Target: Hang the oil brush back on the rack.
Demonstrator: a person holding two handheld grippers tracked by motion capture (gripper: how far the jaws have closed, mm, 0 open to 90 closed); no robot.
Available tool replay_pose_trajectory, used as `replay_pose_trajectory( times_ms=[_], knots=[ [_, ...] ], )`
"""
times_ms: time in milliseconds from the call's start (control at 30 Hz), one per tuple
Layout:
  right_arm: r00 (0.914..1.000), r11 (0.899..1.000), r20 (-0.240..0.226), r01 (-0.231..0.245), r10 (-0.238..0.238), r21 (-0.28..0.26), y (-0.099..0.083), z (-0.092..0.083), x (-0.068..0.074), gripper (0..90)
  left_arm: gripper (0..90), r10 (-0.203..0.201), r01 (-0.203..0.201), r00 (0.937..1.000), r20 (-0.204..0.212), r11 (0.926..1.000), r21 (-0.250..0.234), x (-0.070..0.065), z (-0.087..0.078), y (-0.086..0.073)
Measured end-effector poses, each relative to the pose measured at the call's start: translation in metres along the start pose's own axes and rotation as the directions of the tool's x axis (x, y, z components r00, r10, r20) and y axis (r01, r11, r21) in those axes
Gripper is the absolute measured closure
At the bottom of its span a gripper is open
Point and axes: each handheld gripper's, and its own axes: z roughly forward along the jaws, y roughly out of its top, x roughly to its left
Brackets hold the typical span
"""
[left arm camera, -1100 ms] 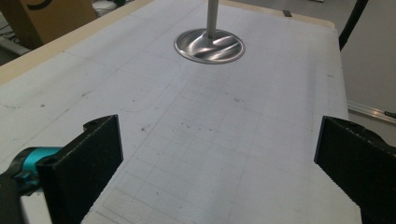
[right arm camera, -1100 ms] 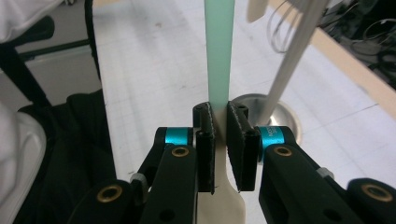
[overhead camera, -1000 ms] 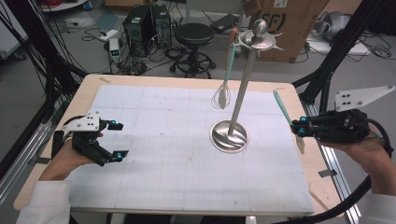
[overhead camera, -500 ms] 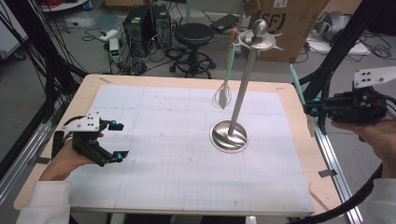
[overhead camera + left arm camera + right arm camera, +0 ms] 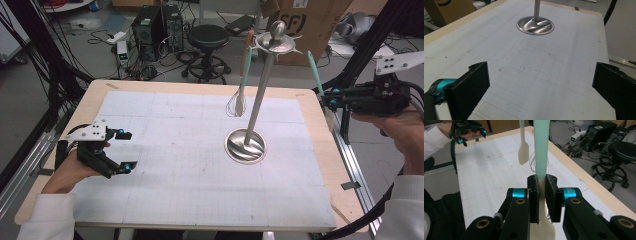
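A tall metal utensil stand (image 5: 260, 95) rises from a round base (image 5: 245, 146) at the middle right of the white mat. A whisk (image 5: 238, 104) with a teal handle hangs from its top. My right gripper (image 5: 328, 98) is raised past the table's right edge, shut on a teal-handled spatula (image 5: 314, 67) that sticks upward. In the right gripper view the pads (image 5: 534, 192) pinch the teal handle (image 5: 541, 155), the cream blade (image 5: 544, 230) lies below, and a second cream spatula (image 5: 523, 152) hangs beyond. My left gripper (image 5: 125, 150) rests at the mat's left, open and empty, jaws wide (image 5: 539, 85).
The wooden table's edge (image 5: 327, 150) runs just under my right hand. Behind the table stand a black stool (image 5: 207, 37), computer towers (image 5: 150, 25) and a cardboard box (image 5: 310, 20). Black frame posts (image 5: 45, 65) flank both sides.
My right gripper has risen and drawn to the right, off the table's edge, carrying the spatula with it. The left gripper has stayed where it was.
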Motion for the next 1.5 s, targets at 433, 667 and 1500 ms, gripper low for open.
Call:
replay_pose_trajectory(
  times_ms=[433, 667, 1500],
  knots=[
    [0.9999, 1.000, 0.004, -0.010, 0.010, 0.008, 0.003, 0.005, -0.007, 82.0, 1.7, -0.001, 0.001, 1.0000, -0.003, 1.0000, -0.004, -0.001, 0.000, 0.000],
    [0.9999, 1.000, 0.002, -0.013, 0.013, 0.023, 0.005, 0.014, -0.008, 81.9, 1.7, 0.000, 0.000, 1.0000, -0.001, 1.0000, -0.001, -0.001, 0.000, 0.000],
    [0.9997, 1.000, -0.022, -0.009, 0.009, 0.019, 0.014, 0.070, -0.010, 68.2, 1.7, -0.004, 0.004, 1.0000, -0.006, 1.0000, 0.002, 0.000, -0.002, -0.002]
  ],
)
